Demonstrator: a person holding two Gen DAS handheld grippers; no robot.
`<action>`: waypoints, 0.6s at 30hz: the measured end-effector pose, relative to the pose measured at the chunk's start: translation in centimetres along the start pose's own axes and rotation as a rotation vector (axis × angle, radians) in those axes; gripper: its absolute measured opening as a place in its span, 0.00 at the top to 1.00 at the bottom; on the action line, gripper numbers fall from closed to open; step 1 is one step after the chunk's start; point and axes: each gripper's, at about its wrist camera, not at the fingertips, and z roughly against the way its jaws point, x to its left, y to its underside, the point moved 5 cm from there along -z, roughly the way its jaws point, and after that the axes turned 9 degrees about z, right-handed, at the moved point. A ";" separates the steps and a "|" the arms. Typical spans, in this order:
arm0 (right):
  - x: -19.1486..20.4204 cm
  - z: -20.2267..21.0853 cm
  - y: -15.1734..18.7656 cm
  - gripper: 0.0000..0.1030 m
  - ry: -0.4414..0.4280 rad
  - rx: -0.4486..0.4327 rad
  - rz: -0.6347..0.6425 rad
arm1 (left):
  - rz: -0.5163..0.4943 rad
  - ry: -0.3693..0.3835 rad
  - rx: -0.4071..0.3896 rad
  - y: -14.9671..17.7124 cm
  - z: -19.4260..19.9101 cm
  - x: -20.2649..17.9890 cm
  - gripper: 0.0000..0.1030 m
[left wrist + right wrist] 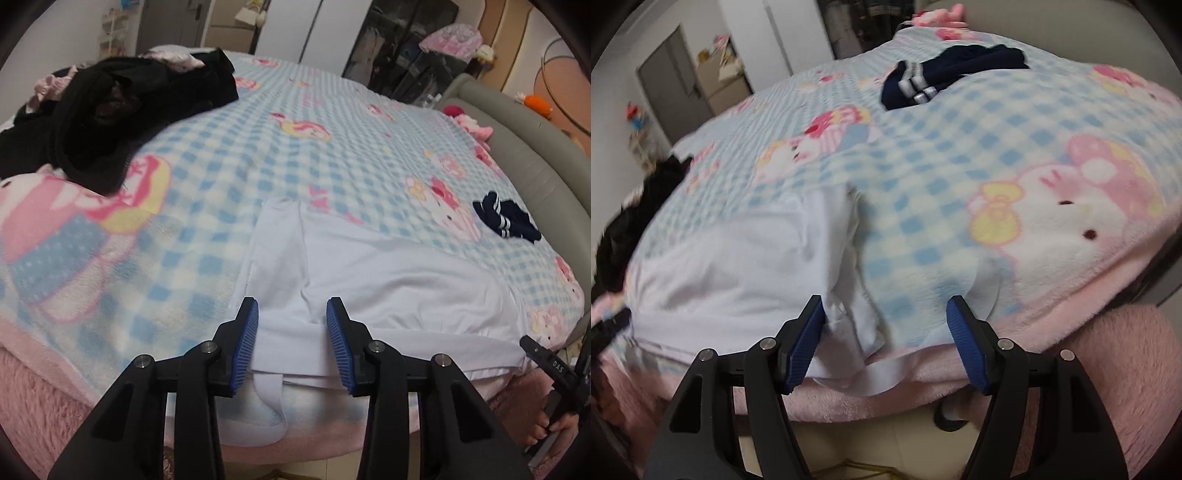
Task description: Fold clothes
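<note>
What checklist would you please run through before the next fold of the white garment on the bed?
1. White garment lies flat on the checked blanket: ok, though its near hem hangs over the bed edge.
2. Left gripper straddles the near hem, jaws apart: ok; no grip yet.
3. Right gripper is open at the garment's right edge: ok; only its left pad is near cloth.
4. Fold path clear of the navy clothing and the black pile: ok.
5. Layers underneath lie smooth: cannot tell.
</note>
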 end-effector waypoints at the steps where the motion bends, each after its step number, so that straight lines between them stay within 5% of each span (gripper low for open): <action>1: -0.2 0.1 0.0 0.34 -0.007 -0.004 -0.014 | 0.002 0.014 -0.006 0.0 0.3 -0.2 0.60; 5: 0.3 0.2 -0.1 0.34 -0.020 -0.004 0.000 | -0.016 0.061 0.003 0.5 0.9 -1.2 0.59; 10: 1.0 -0.2 -0.2 0.34 -0.027 0.009 0.018 | 0.018 -0.013 0.056 1.0 -0.5 0.6 0.60; 12: 1.0 -0.3 -0.1 0.34 -0.027 0.017 0.014 | 0.042 -0.011 0.041 0.6 -0.3 1.0 0.60; 14: 0.8 -0.6 -0.1 0.34 -0.019 0.028 0.004 | 0.016 -0.096 0.001 0.2 0.0 1.4 0.60; 18: -0.2 0.1 -0.6 0.34 -0.011 -0.003 -0.039 | 0.060 -0.001 -0.023 -1.3 0.9 1.6 0.60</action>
